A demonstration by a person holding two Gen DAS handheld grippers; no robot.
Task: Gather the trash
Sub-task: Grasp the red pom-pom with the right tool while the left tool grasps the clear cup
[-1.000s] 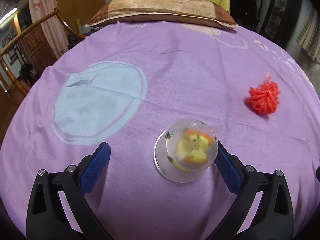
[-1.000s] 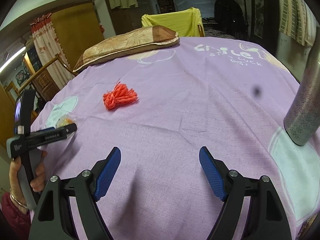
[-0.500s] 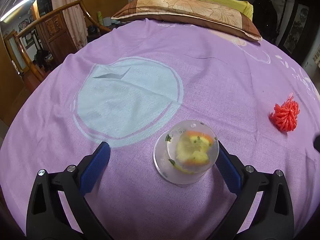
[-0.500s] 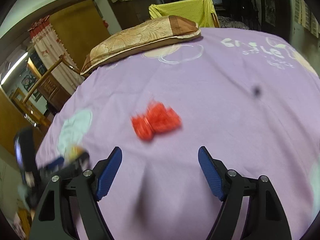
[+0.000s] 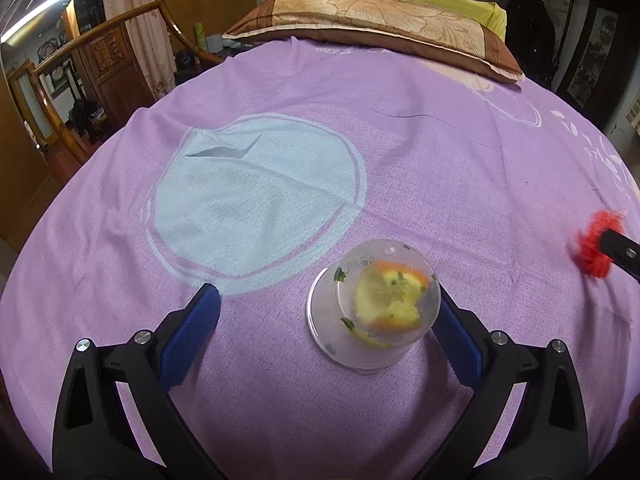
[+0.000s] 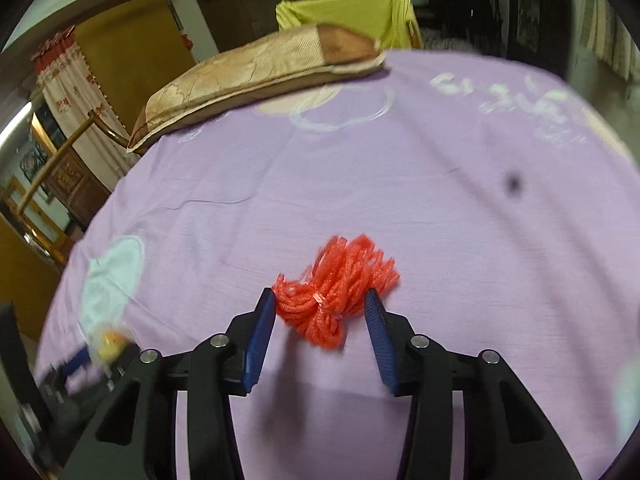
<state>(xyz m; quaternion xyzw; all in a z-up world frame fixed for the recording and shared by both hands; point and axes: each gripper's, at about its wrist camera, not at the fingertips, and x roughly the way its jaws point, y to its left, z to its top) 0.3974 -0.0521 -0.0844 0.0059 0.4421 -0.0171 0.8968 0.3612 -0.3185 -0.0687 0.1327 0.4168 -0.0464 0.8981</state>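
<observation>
On the purple bedsheet (image 5: 420, 160), my left gripper (image 5: 324, 296) stands wide open. A clear plastic cup (image 5: 376, 304) with fruit scraps inside rests against the inner side of its right finger; the left pad is far from it. In the right wrist view a red mesh bundle (image 6: 332, 292) lies on the sheet between the blue pads of my right gripper (image 6: 320, 294). Its jaws are closing, and the pads stand at the bundle's two sides without visibly squeezing it. The left wrist view shows the bundle (image 5: 592, 248) at the far right edge.
A brown and gold pillow (image 5: 372, 20) lies at the head of the bed, with a yellow cloth (image 6: 344, 12) behind it. A wooden chair (image 5: 100, 64) stands off the left edge. A pale blue circle (image 5: 256, 200) is printed on the sheet.
My right gripper has travelled across the bed to the red bundle and narrowed around it. In the left wrist view the bed shifted rightward while the cup kept its place at the right finger.
</observation>
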